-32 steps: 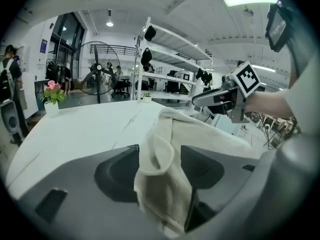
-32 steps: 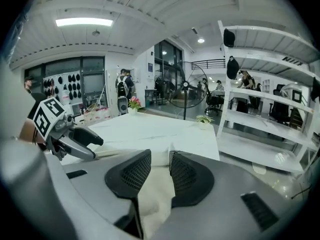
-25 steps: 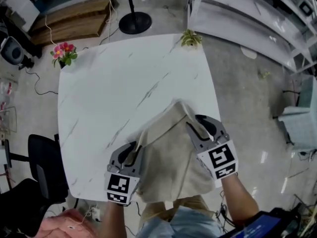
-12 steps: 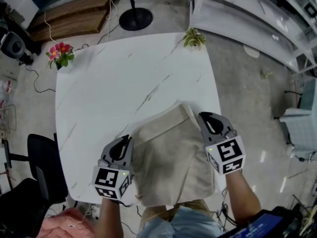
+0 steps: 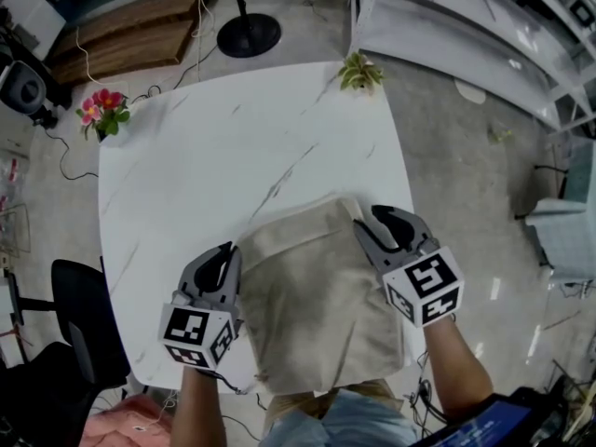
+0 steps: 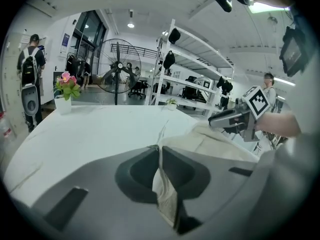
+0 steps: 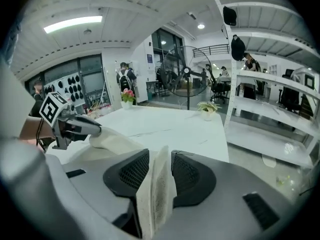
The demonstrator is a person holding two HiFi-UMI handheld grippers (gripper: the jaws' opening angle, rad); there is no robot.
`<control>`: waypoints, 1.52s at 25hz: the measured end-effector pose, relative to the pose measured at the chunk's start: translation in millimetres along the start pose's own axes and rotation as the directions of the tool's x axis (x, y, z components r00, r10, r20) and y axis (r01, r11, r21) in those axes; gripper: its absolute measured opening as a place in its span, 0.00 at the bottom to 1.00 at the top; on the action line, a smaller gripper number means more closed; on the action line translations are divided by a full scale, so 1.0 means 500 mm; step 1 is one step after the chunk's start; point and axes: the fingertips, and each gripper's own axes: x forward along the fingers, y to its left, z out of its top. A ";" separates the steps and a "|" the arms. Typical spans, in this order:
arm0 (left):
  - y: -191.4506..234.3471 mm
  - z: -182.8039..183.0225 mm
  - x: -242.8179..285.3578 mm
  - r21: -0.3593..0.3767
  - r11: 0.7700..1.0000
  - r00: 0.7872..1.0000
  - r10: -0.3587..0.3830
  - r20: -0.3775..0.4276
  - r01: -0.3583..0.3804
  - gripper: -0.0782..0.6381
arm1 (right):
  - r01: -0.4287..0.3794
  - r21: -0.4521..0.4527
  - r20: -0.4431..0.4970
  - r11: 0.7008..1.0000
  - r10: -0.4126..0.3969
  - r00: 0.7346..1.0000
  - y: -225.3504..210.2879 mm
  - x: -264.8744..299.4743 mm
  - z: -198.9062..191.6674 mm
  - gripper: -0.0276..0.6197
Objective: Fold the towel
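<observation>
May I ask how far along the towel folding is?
Done: towel lies flat on the table. In hand: left hand-held gripper pinches its far left corner; right hand-held gripper has the far right corner between jaws that just opened further. Remaining: the fold itself.

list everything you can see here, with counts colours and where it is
table: 1, white marbled, centre
towel: 1, beige, folded at the table's near edge, between the grippers
flower pot: 1, pink blooms, table's far left corner
plant: 1, green, table's far right corner
fan: 1, black, floor beyond the table
boards: a stack, brown, floor far left
chair: 1, black, floor left of the table
shelving: 1 unit, white, right side
left gripper: 1, grey, fingers just closed on the towel's left edge
right gripper: 1, grey, fingers just been opening, towel's right edge fills their gap
</observation>
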 end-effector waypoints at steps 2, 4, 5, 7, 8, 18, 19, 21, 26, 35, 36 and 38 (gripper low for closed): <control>0.000 -0.001 0.002 -0.006 1.000 1.000 -0.002 -0.001 0.002 0.15 | -0.013 0.006 -0.043 1.000 0.014 0.999 -0.002 0.010 -0.023 0.27; 0.007 -0.001 0.005 -0.010 1.000 1.000 0.001 0.001 -0.001 0.15 | -0.019 -0.006 -0.065 1.000 0.018 0.998 -0.006 0.016 -0.035 0.09; 0.011 -0.002 0.006 -0.011 1.000 1.000 0.005 0.001 -0.005 0.15 | -0.016 -0.011 -0.064 1.000 0.015 0.998 -0.010 0.017 -0.035 0.09; 0.022 -0.002 0.009 -0.012 1.000 1.000 0.021 0.003 -0.021 0.15 | -0.002 -0.015 -0.049 1.000 0.001 0.999 -0.023 0.014 -0.028 0.09; 0.029 -0.002 0.011 -0.013 0.999 1.000 0.031 0.004 -0.031 0.15 | 0.008 -0.018 -0.042 1.000 -0.009 0.999 -0.033 0.013 -0.024 0.09; 0.110 0.022 0.064 0.012 0.992 0.992 0.125 -0.017 -0.125 0.15 | 0.058 -0.127 -0.017 0.990 -0.061 0.998 -0.105 0.050 0.011 0.09; 0.116 0.025 0.073 0.022 0.992 0.992 0.128 -0.024 -0.127 0.15 | 0.056 -0.138 -0.022 0.989 -0.060 0.998 -0.110 0.059 0.011 0.09; 0.132 0.032 0.091 0.037 0.990 0.990 0.136 -0.036 -0.135 0.15 | 0.052 -0.159 -0.032 0.986 -0.058 0.998 -0.119 0.078 0.012 0.09; 0.183 0.056 0.134 0.060 0.984 0.983 0.170 -0.065 -0.166 0.15 | 0.061 -0.215 -0.019 0.975 -0.067 0.998 -0.144 0.137 0.043 0.09; 0.271 0.111 0.218 0.155 0.967 0.969 0.219 -0.113 -0.200 0.15 | 0.076 -0.319 -0.030 0.945 -0.090 0.995 -0.201 0.250 0.098 0.09; 0.281 0.118 0.227 0.163 0.966 0.968 0.223 -0.117 -0.203 0.15 | 0.076 -0.333 -0.033 0.940 -0.092 0.995 -0.205 0.261 0.103 0.09; 0.298 0.133 0.243 0.175 0.962 0.966 0.230 -0.118 -0.208 0.15 | 0.078 -0.358 -0.038 0.931 -0.098 0.995 -0.213 0.282 0.113 0.09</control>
